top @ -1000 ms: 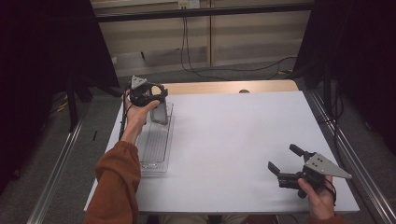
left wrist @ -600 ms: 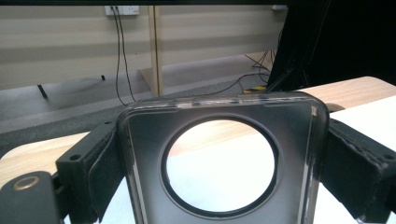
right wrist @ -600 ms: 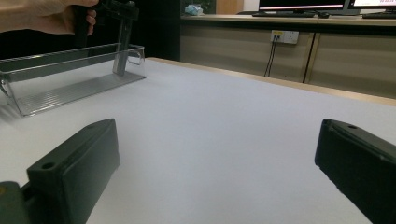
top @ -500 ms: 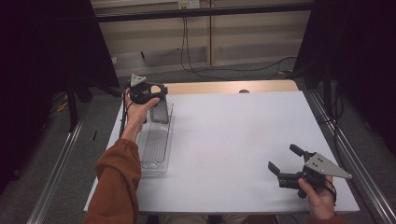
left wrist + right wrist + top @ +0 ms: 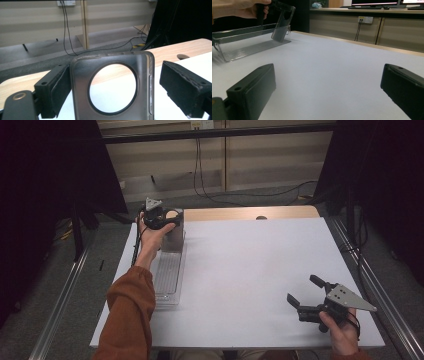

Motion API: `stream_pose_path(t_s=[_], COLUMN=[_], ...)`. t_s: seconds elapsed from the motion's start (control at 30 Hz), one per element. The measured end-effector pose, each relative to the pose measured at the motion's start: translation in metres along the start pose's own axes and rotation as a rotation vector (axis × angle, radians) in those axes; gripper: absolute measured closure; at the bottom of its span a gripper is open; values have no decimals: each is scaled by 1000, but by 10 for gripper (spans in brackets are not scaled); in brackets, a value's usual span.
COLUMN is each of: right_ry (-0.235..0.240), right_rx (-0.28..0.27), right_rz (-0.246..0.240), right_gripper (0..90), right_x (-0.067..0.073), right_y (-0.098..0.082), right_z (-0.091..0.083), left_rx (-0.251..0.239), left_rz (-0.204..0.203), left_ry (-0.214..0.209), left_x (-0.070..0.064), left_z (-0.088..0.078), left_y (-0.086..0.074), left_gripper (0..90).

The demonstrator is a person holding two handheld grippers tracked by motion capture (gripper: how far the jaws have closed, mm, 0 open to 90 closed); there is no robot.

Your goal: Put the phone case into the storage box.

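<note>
Your left gripper (image 5: 162,222) sits at the far left corner of the table (image 5: 250,270), with its jaws spread to either side of a clear phone case (image 5: 112,87). In the left gripper view the left pad lies against the case's edge, while the right pad stands apart from it, so the case is not pinched. The case stands tilted at the far end of the clear tray (image 5: 167,275), its round camera opening facing you; the right gripper view shows its lower edge resting in the tray. Your left forearm, in the rust-coloured sleeve (image 5: 127,315), stretches forward along the tray's left side, wrist straight, hand wrapped over the gripper from behind. Your right gripper (image 5: 306,296) rests low at the near right corner, jaws spread and empty, pointing left across the bare white surface, your hand (image 5: 340,332) behind it.
</note>
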State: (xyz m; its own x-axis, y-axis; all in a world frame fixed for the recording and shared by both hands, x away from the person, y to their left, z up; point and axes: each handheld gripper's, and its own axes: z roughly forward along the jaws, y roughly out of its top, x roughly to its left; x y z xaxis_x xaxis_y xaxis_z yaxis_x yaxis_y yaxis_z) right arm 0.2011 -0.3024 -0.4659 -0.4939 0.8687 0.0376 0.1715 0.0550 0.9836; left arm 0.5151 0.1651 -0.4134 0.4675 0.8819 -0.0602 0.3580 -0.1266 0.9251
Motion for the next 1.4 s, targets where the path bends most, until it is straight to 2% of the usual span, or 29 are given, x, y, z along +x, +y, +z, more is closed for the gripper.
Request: stream_pose_path(t_s=[0.07,0.23,0.4,0.5,0.6,0.67,0.7,0.77,0.83,0.87,0.9,0.97,1.03,1.07,1.13,1.17,1.27,1.4], right_ry=[-1,1,1,1,4,2,0,6,8,6,6,8,9,9,9,9,9,11], right_rx=[1,2,1,2,4,3,3,6,8,7,6,11,11,11,14,15,9,16], right_rz=[1,1,0,2,5,5,10,9,5,10,8,8,9,8,9,8,5,4], right_gripper=[0,0,0,0,0,0,0,0,0,0,0,0,0,0,0,0,0,0], right_x=[0,0,-1,-1,-1,-1,-1,-1,-1,-1,-1,-1,-1,-1,-2,-2,-2,-2], right_y=[0,0,-1,-1,-1,-2,-2,-2,-2,-2,-2,-3,-3,-3,-3,-3,-3,-3], right_z=[0,0,-1,-1,-1,0,0,-1,-1,-1,-1,-1,-1,-1,-2,-2,-2,-2], left_rx=[5,9,20,21,-11,-2,0,0,0,19,22,17,40,47,49,50,58,28], left_rz=[-4,-32,-48,-31,-25,-23,-26,-46,-48,-37,-32,-39,-32,-21,-21,-24,-27,-36], left_ry=[13,11,38,48,57,70,59,69,63,69,63,76,56,58,75,60,69,53], left_x=[1,3,4,4,3,2,3,4,3,3,3,2,2,1,0,1,2,1], left_z=[2,5,8,9,8,9,10,11,14,15,16,20,22,23,23,24,22,19], left_y=[-2,-4,-3,0,7,10,11,11,11,11,10,10,9,8,8,8,9,12], left_gripper=[99,58,54,54,54,54,54,54,54,54,54,54,65,75,102,115,132,136])
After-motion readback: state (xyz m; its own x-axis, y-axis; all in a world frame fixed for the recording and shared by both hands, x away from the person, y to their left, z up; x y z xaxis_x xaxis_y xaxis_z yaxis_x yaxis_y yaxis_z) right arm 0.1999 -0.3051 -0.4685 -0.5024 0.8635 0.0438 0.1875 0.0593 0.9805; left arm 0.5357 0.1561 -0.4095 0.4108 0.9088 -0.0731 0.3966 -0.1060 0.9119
